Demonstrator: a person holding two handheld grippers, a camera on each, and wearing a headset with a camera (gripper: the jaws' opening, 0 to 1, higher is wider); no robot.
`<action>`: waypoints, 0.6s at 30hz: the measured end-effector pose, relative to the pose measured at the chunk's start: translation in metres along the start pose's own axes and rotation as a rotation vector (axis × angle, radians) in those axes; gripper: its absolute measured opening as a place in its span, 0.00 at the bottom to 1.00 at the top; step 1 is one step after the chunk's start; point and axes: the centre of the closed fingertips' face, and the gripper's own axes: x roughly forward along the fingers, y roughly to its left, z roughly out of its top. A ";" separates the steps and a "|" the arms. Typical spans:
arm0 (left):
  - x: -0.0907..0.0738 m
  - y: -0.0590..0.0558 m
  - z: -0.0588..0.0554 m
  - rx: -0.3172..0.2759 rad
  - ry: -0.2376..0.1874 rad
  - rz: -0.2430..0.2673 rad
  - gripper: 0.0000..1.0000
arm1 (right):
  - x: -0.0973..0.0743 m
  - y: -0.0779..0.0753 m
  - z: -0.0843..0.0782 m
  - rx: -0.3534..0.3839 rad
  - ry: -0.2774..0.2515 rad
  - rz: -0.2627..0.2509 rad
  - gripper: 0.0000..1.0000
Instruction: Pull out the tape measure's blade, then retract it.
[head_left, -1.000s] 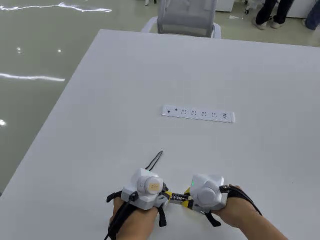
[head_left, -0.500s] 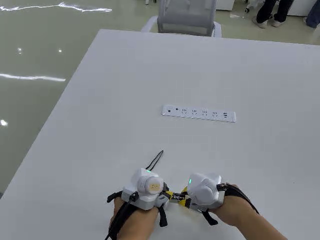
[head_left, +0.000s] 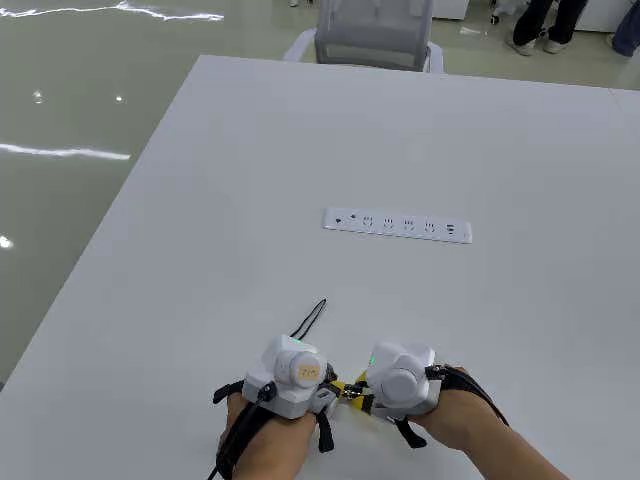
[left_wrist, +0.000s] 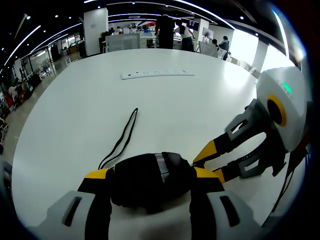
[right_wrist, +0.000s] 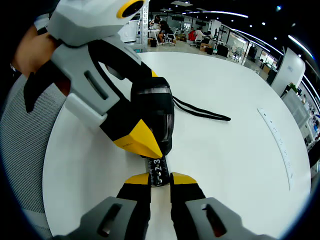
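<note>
Left gripper view, hidden: the right tool (left_wrist: 211, 164), entering from 3 o'clock, covers the side of the tape measure (left_wrist: 150, 182) where the blade comes out.
Left gripper view, grip: the left tool (left_wrist: 152, 176) is clamped on the black case, one jaw on each flank.
Left gripper view, room: the bench (left_wrist: 75, 115) runs bare toward 12 o'clock. The strap (left_wrist: 122, 140) trails off toward 11, and a power strip (left_wrist: 157, 74) lies well apart at 12. People (left_wrist: 165, 30) stand beyond the far edge.
Right gripper view, hidden: the left tool crosses from 10 o'clock and masks much of the case, so only one black face shows.
Right gripper view, grip: the right tool's jaws are closed on the blade (right_wrist: 157, 172), one yellow tip against each edge.
Right gripper view, axis: a short length of blade is out, with the numerals 2 and 3 readable. It runs from the case at 12 down to 6.
Head view, hidden: the two housings cover the tape measure except for a black-and-yellow sliver between them.
Head view, edges: both tools sit at 6 o'clock, close to the bench's near edge. A chair (head_left: 372, 35) stands past the far edge at 12.
Head view, axis: the blade's line runs 9 to 3, from one tool to the other.
</note>
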 end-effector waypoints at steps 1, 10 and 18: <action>0.000 0.000 0.000 0.000 -0.001 0.000 0.60 | 0.001 0.000 0.001 0.000 -0.003 -0.001 0.13; 0.000 0.000 0.000 0.000 -0.001 -0.002 0.60 | 0.008 0.002 0.010 0.001 -0.015 0.006 0.13; 0.001 0.000 0.001 -0.001 -0.002 -0.002 0.60 | 0.008 0.003 0.013 0.002 -0.024 0.012 0.13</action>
